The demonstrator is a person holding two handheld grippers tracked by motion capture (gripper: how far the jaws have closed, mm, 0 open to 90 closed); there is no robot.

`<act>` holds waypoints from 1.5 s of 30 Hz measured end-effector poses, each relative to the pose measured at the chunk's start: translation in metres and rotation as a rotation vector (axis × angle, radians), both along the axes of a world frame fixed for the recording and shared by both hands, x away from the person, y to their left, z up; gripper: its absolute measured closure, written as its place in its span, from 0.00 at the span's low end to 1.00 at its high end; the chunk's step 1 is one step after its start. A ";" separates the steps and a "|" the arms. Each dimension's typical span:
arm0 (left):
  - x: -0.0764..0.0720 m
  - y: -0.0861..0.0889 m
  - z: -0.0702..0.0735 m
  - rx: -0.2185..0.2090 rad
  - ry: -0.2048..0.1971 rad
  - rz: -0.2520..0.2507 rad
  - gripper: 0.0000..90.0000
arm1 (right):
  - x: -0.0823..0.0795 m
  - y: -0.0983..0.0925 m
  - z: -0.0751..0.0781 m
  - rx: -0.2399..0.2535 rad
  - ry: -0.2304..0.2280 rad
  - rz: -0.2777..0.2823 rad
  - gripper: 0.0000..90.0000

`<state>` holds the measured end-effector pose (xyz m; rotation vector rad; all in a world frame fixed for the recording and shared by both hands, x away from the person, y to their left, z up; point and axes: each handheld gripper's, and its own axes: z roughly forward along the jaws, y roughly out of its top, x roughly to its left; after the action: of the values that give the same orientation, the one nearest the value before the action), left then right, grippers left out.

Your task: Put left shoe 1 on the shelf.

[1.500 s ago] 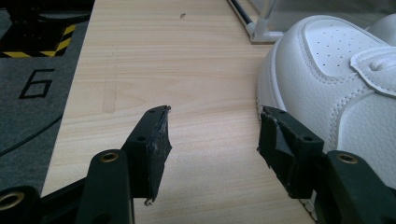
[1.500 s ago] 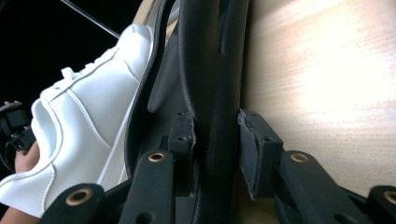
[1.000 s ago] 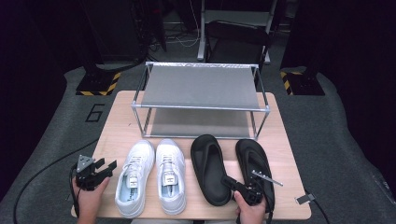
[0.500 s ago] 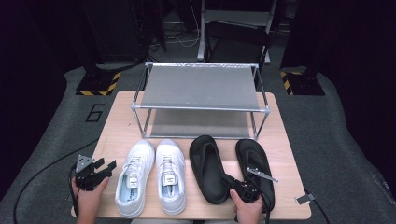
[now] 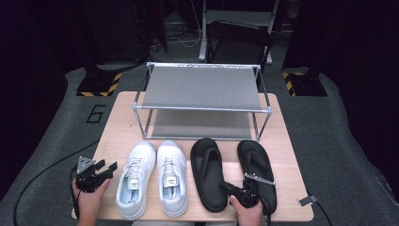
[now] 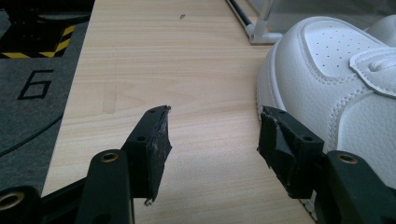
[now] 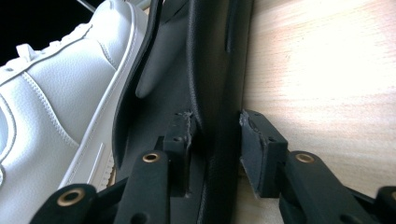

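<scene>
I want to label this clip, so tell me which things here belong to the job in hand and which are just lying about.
In the job:
right tongs, jaws astride the sandal's edge
left black sandal
shoe rack, the likely place for it

Lying about for now:
right black sandal
white sneakers
left tongs, open over bare table

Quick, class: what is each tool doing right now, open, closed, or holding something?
Left tool: open, nothing between its jaws.
Right tool: jaws just opening, straddling the edge of the left black sandal; not clamped.
</scene>
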<state>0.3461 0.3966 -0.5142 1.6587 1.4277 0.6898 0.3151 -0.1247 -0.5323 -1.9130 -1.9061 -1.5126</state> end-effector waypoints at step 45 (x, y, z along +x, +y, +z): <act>0.000 0.000 0.000 -0.005 -0.002 0.000 0.47 | 0.037 -0.001 0.042 0.144 -0.029 -0.065 0.75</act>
<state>0.3462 0.3970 -0.5145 1.6537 1.4271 0.6875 0.3519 -0.1260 -0.4905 -1.9181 -1.7096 -1.6546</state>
